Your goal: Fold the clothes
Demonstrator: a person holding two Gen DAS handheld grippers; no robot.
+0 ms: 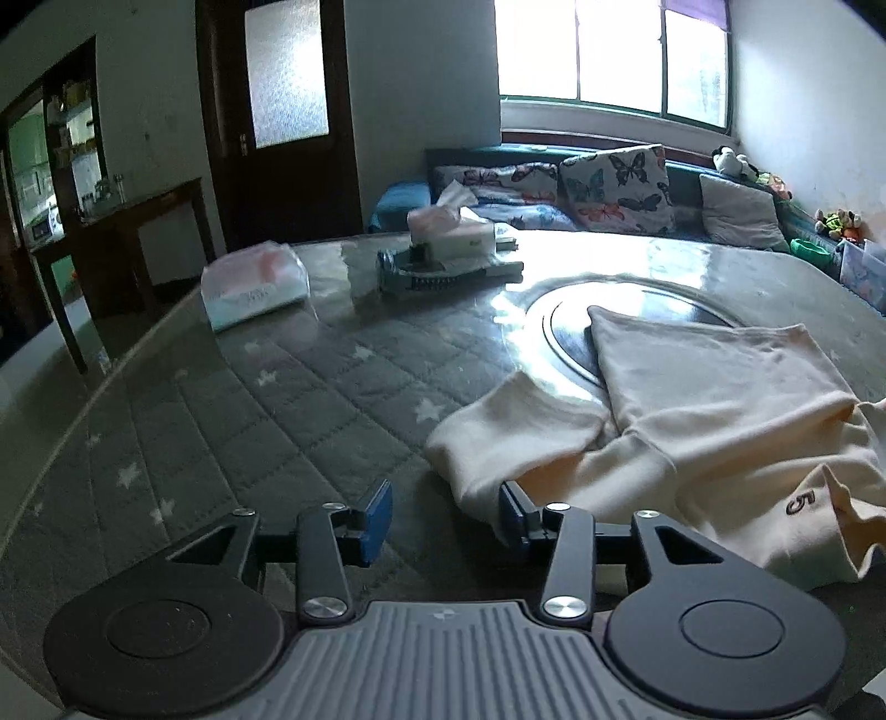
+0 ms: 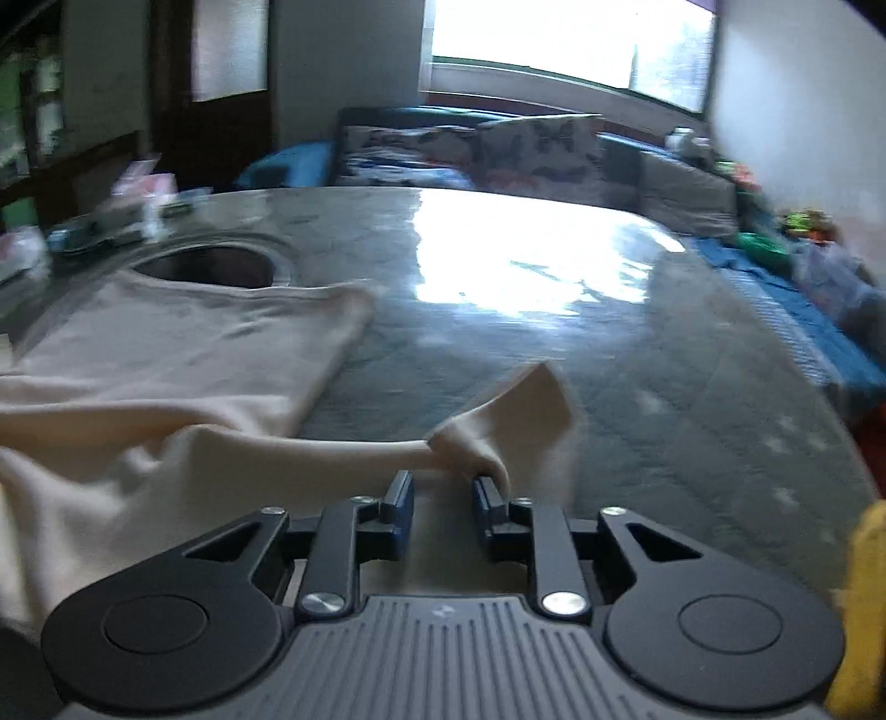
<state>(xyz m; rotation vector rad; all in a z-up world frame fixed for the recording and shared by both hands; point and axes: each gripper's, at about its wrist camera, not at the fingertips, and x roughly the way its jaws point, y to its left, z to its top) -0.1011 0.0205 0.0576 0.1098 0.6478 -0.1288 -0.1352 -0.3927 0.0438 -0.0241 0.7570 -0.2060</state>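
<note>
Your room, lit from the back window

You face a bright window [image 1: 614,52] above a sofa [image 1: 686,188] with butterfly cushions [image 1: 614,188]; a dark door [image 1: 277,111] with frosted glass stands left, white walls [image 1: 421,99] around.

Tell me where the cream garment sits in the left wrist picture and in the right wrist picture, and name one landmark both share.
Left wrist view: the cream garment fills the right half, a sleeve reaching toward the left gripper.
Right wrist view: it covers the left side, with a sleeve end lying by the right gripper.
Shared landmark: the dark round inset in the table, behind the garment.
</note>
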